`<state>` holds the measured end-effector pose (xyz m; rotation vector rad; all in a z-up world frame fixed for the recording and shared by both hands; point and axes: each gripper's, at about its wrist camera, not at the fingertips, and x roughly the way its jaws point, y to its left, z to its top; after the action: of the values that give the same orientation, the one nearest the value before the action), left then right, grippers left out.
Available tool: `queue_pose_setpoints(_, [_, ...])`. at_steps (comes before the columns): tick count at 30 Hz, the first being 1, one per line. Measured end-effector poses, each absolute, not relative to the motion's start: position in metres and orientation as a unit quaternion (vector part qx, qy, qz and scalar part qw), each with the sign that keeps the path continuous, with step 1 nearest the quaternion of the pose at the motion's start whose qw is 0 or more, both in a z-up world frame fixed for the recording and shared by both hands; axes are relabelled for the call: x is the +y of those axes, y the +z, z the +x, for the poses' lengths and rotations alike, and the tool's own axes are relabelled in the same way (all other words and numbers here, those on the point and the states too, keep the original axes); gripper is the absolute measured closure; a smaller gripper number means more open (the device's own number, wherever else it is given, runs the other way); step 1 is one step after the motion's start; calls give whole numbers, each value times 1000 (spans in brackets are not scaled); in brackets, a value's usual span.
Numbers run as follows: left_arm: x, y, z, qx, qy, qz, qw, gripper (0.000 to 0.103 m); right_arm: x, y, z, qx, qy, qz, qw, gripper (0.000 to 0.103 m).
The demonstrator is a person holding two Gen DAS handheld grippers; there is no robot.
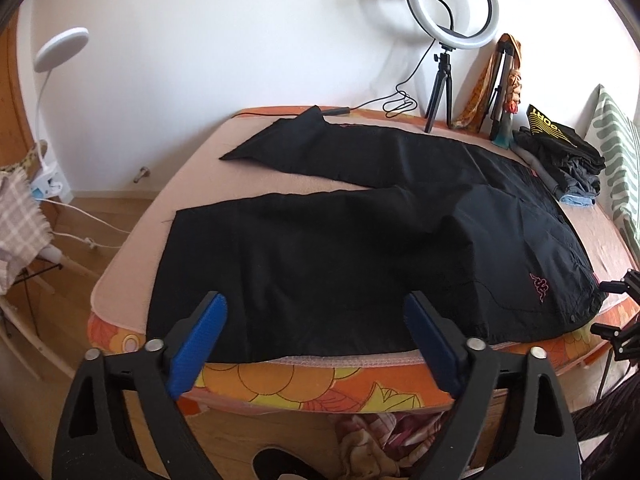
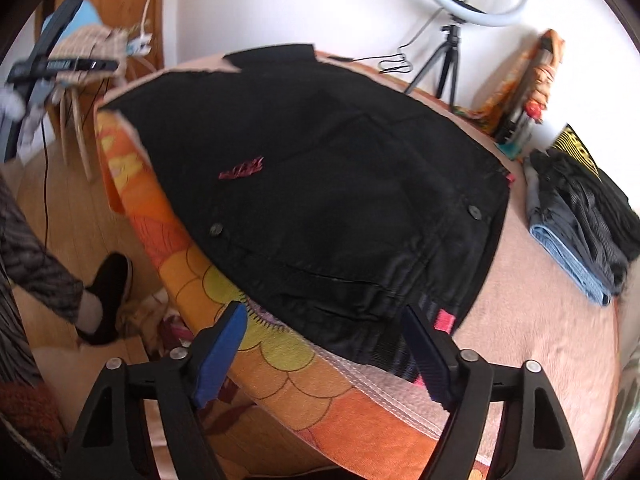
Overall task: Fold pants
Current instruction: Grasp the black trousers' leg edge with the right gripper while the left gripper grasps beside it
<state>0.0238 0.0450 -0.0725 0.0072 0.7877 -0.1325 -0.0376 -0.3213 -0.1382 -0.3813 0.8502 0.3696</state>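
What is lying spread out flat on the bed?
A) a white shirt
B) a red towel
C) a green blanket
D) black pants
D: the black pants lie spread across the bed, both legs apart, with a small pink logo near the waist.

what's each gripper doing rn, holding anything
left gripper: open, holding nothing, over the near leg hem of the pants.
right gripper: open, holding nothing, at the pants' waistband.
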Motion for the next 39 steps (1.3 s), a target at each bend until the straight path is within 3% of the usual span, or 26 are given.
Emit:
queue_pose_setpoints(3, [52, -78, 25, 389, -94, -21, 916, 27, -316, -144, -35, 406, 178, -187, 876, 28])
queue_pose_setpoints(7, [55, -78, 26, 391, -106, -23, 914, 29, -307, -145, -35, 395, 177, -203, 878, 28])
queue_pose_setpoints(14, [40, -70, 17, 376, -126, 65, 916, 27, -306, -139, -28, 406, 207, -173, 873, 74])
queue_pose_setpoints(22, [36, -93, 20, 424, -155, 72, 889, 27, -305, -120, -27, 374, 194, -188, 887, 98])
queue_pose_setpoints(39, [-45, -111, 29, 411, -179, 174, 877, 27, -309, -35, 13, 266, 147, -177, 936, 101])
